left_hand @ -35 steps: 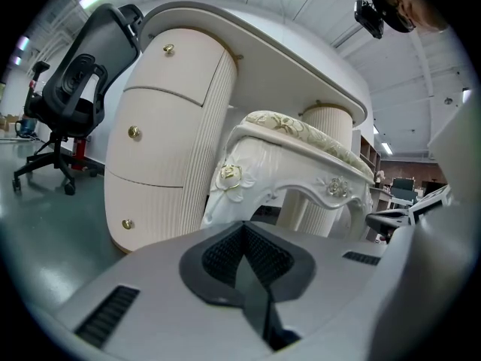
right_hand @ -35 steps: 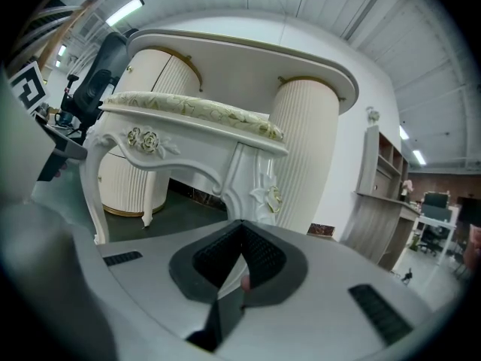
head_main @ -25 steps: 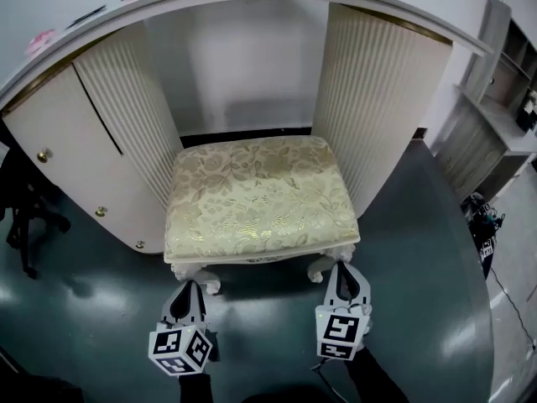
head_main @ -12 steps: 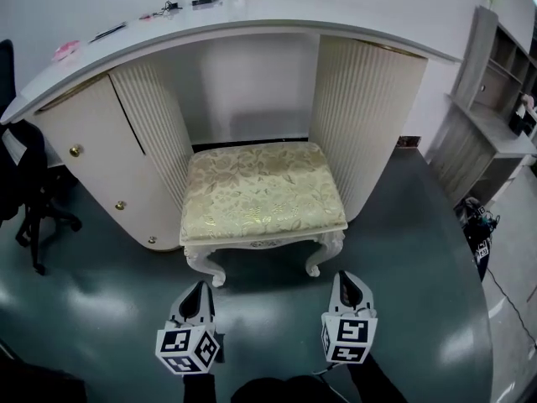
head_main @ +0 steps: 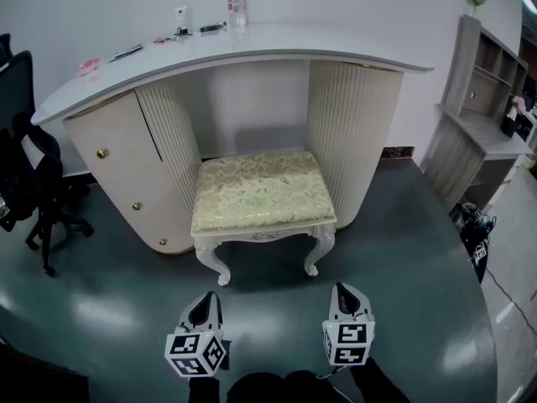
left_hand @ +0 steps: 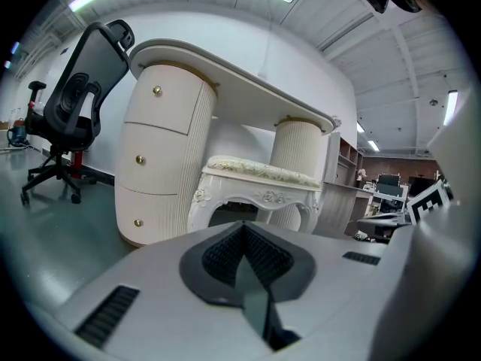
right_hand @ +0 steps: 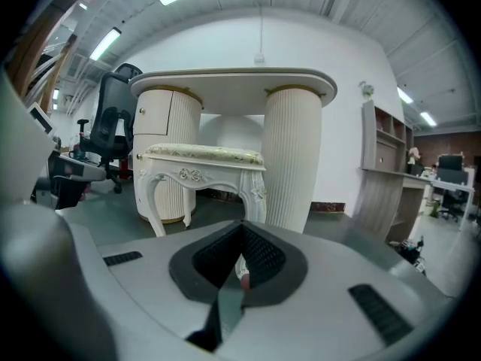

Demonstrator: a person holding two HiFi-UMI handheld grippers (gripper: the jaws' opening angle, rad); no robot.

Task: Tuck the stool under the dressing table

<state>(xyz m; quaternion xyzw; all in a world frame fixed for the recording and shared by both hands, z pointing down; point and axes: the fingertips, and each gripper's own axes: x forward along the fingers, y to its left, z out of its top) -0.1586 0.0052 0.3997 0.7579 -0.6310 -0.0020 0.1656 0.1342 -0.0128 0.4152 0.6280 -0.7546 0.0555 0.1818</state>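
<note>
The stool, with a cream-and-gold floral cushion and white carved legs, stands between the two ribbed pedestals of the white dressing table. Its back part is under the tabletop and its front legs stick out. My left gripper and right gripper hover over the dark floor a short way in front of the stool, both shut and holding nothing, touching nothing. In the left gripper view the stool is beyond the shut gripper. In the right gripper view the stool stands ahead of the shut gripper.
A black office chair stands at the left of the table. A grey shelf unit is against the wall at the right, with cables and a dark object on the floor beside it. A bottle and small items lie on the tabletop.
The view has drawn back from the table, so stool and table look smaller and farther. Both grippers have come away from the stool's front edge, still shut.
</note>
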